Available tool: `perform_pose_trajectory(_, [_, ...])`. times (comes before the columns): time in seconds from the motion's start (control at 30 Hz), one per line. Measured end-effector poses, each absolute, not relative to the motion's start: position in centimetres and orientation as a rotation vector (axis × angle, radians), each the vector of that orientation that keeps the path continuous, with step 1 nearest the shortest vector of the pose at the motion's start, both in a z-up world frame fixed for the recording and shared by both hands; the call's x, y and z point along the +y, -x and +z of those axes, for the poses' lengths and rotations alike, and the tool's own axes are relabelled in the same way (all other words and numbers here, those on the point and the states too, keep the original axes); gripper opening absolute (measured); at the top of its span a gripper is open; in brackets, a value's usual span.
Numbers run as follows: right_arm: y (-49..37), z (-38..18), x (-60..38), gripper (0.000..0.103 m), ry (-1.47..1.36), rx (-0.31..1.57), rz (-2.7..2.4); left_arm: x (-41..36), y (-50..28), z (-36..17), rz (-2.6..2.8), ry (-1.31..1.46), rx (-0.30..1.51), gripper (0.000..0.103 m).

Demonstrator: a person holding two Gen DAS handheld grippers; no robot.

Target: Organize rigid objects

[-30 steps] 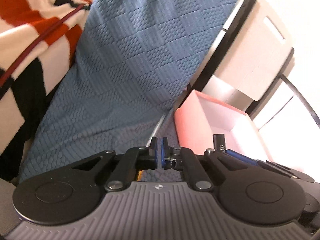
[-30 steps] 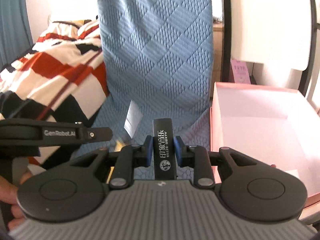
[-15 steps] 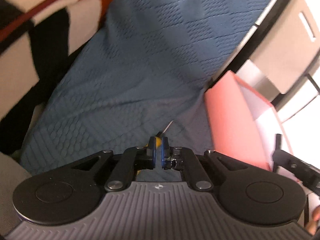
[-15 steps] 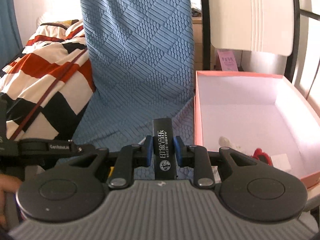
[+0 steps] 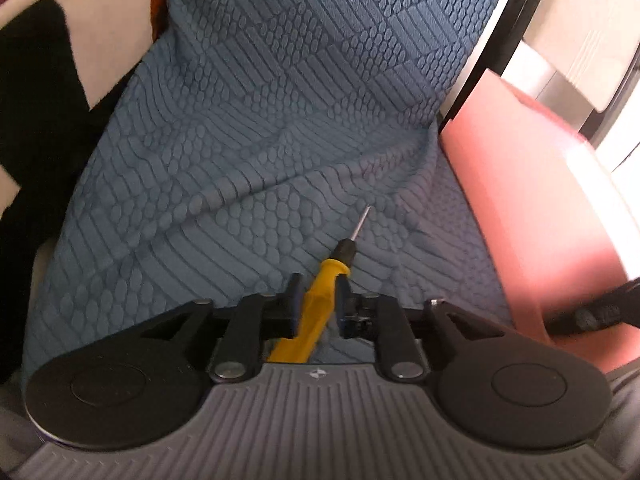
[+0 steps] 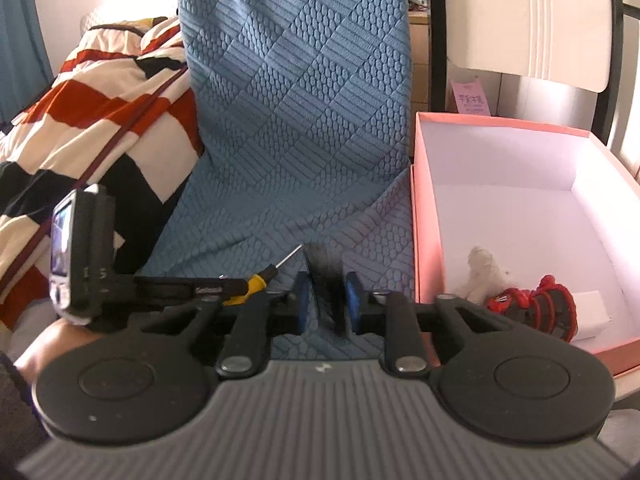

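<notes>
A yellow-handled screwdriver (image 5: 320,300) lies on the blue textured cloth (image 5: 260,128), tip pointing away. My left gripper (image 5: 318,300) is open with its jaws around the handle, a gap on the right side. The screwdriver also shows in the right wrist view (image 6: 256,282), beside the left gripper's body (image 6: 80,256). My right gripper (image 6: 324,304) holds a black rectangular object (image 6: 326,280), blurred by motion, between its blue pads. The pink box (image 6: 424,208) stands to the right.
The pink box holds a white fuzzy thing (image 6: 486,268), a red and black toy (image 6: 536,308) and a white card (image 6: 592,312). A red, white and black striped blanket (image 6: 92,120) lies left. A white chair back (image 6: 560,20) stands behind the box.
My left gripper opened from shut and dropped down around the yellow screwdriver. My right gripper moved lower; the black object in it is now blurred and sits lower between the pads.
</notes>
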State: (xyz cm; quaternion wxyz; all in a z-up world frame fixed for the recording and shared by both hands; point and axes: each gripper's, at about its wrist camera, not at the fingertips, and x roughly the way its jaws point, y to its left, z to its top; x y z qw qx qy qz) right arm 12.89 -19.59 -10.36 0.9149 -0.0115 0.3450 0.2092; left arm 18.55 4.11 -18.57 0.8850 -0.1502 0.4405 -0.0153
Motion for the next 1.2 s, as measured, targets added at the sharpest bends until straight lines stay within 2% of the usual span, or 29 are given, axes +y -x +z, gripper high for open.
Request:
perform_pose_trajectory(0.13, [-13.1,-10.9,-19.1,0.012,0.031,0.727,0.427,4.3,-19.2,-19.5,-0.054,0.313,0.939,0.034])
perform_pose_trajectory(0.43, [-15.1,-14.5,-17.4,0.013,0.048,0.818,0.44,2.9,-19.7,-20.1,-0.091,0.165,0.922,0.034])
perform_pose_trajectory(0.53, [-16.1,-16.1,-16.3,0.015,0.112,0.833,0.445,2.7,-19.8,-20.3,-0.089,0.136,0.908,0.028])
perform_pose_trajectory(0.63, [-17.3,-17.6,-15.4,0.029,0.166,0.869,0.441,2.8,-19.7,-20.3,-0.079,0.142,0.901,0.023])
perform_pose_trajectory(0.67, [-17.7,-18.1,-15.3,0.031,0.18,0.878,0.435,2.9,-19.6,-20.3,-0.079,0.15,0.9,0.023])
perform_pose_trajectory(0.83, [-18.7,-20.0,-15.0,0.033,0.196,0.935,0.451,4.1,-19.4,-20.3,-0.086,0.256,0.908,0.02])
perform_pose_trajectory(1.0, [-18.6,-20.5,-14.1,0.031,0.285,0.919,0.487,4.5,-18.7,-19.1,-0.087,0.32,0.867,0.02])
perform_pose_trajectory(1.2, [-18.6,-19.6,-14.7,0.026,0.228,0.899,0.482,4.8,-17.7,-17.4,-0.089,0.392,0.829,0.02])
